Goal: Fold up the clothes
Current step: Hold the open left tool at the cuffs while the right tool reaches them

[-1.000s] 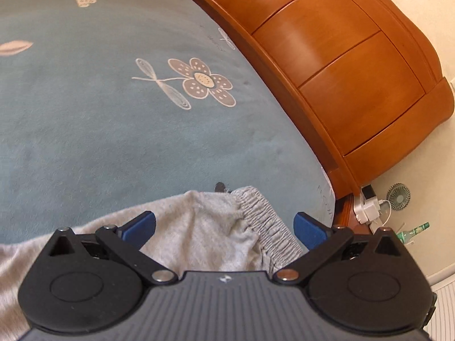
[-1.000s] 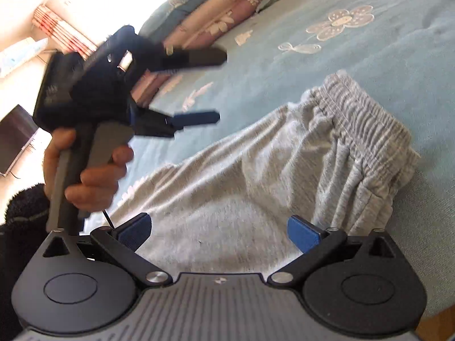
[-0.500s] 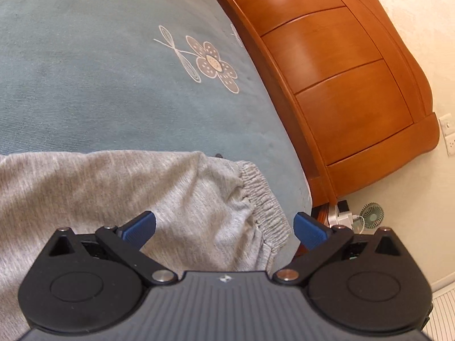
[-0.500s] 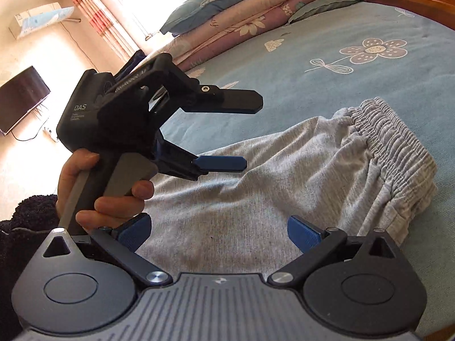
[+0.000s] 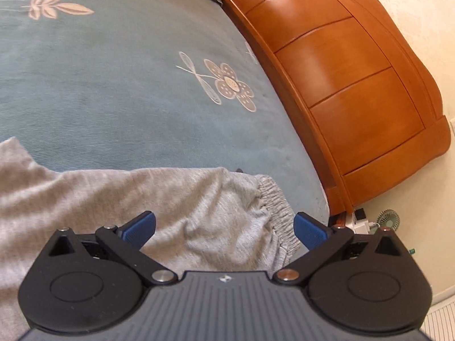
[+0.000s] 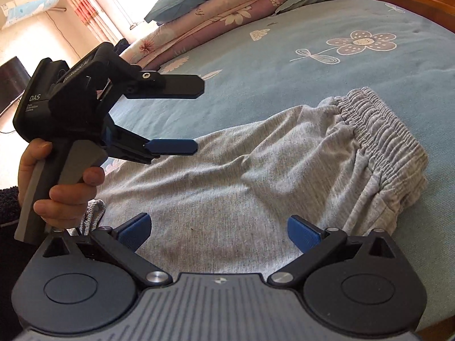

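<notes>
**A:** State?

**B:** Both tools empty, jaws spread wide. Left gripper (image 6: pixel 186 116) hangs in the air above the leg section of the grey sweatpants (image 6: pixel 256 193), held by the person's hand (image 6: pixel 61 187). No cloth between its fingers. Right gripper (image 6: pixel 217 233) is low over the seat area, also gripping nothing.

**A:** Where's the garment relative to them?

**B:** Flat on the blue flowered bedspread (image 6: pixel 284 65). Looks already doubled leg on leg, my read only. Long axis runs across both cameras: elastic waistband (image 6: pixel 378 130) off to the right of both tools, legs trailing off to the left. In the left wrist view the waistband (image 5: pixel 274 210) sits just ahead of the right fingertip, close to the wooden footboard (image 5: pixel 355 91).

**A:** Cuffs?

**B:** Mostly out of view. There's a ribbed grey bit (image 6: pixel 92 216) just under the hand, could be a cuff, can't confirm.

**A:** Which one takes the waistband?

**B:** Right gripper is nearer and lower. The left sits further toward the leg end, so that end suits it better. Judgement: next fold goes along the long axis, one end carried over the other, so each tool needs its own end.

**A:** Risk?

**B:** Two layers. Pinch only the top one and it peels apart.
</notes>
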Tool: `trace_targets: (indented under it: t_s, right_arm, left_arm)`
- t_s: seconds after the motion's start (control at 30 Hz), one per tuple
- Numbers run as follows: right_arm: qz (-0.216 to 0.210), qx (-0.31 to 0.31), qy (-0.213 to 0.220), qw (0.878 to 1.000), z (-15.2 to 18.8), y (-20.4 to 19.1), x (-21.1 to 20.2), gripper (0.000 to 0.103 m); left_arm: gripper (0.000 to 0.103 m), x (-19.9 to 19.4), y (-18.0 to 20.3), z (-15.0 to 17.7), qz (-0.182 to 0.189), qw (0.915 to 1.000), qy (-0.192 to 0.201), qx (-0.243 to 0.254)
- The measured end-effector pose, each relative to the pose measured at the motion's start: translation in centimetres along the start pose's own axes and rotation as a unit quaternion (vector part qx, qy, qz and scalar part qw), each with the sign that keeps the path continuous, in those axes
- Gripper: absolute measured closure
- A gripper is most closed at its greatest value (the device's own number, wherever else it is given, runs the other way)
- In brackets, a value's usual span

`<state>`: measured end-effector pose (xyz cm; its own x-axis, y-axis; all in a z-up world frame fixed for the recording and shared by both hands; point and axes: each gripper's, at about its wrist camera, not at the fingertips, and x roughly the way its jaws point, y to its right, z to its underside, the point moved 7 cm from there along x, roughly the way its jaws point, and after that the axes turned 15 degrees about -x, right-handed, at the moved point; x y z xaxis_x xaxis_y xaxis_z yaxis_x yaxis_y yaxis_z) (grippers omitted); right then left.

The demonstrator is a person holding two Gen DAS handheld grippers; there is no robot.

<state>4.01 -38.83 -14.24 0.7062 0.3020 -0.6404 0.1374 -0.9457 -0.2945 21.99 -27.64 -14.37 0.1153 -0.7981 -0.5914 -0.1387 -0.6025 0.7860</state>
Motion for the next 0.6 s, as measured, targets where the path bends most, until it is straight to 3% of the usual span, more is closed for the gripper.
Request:
trace_targets:
  t_s: [0.17, 0.27, 0.43, 0.6]
  right_arm:
    - [0.004, 0.002, -0.002, 1.0, -0.2, 0.1, 0.2, 0.0]
    - [0.007, 0.0, -0.001, 1.0, -0.3, 0.2, 0.2, 0.0]
    - [0.009, 0.014, 0.004, 1.0, -0.6, 0.7, 0.4, 0.0]
    - [0.013, 0.018, 0.006, 1.0, -0.8, 0.8, 0.6, 0.0]
  left_arm:
    - [0.001, 0.3, -3.9, 0.7, -0.041, 0.9985, -0.006, -0.037]
    - [0.001, -1.1, -3.5, 1.3, -0.04, 0.9983, 0.006, -0.042]
    - [0.001, -6.7, -1.6, 3.3, -0.027, 0.9978, 0.058, -0.02]
    - [0.001, -10.9, -2.8, 7.7, -0.048, 0.9938, 0.098, -0.02]
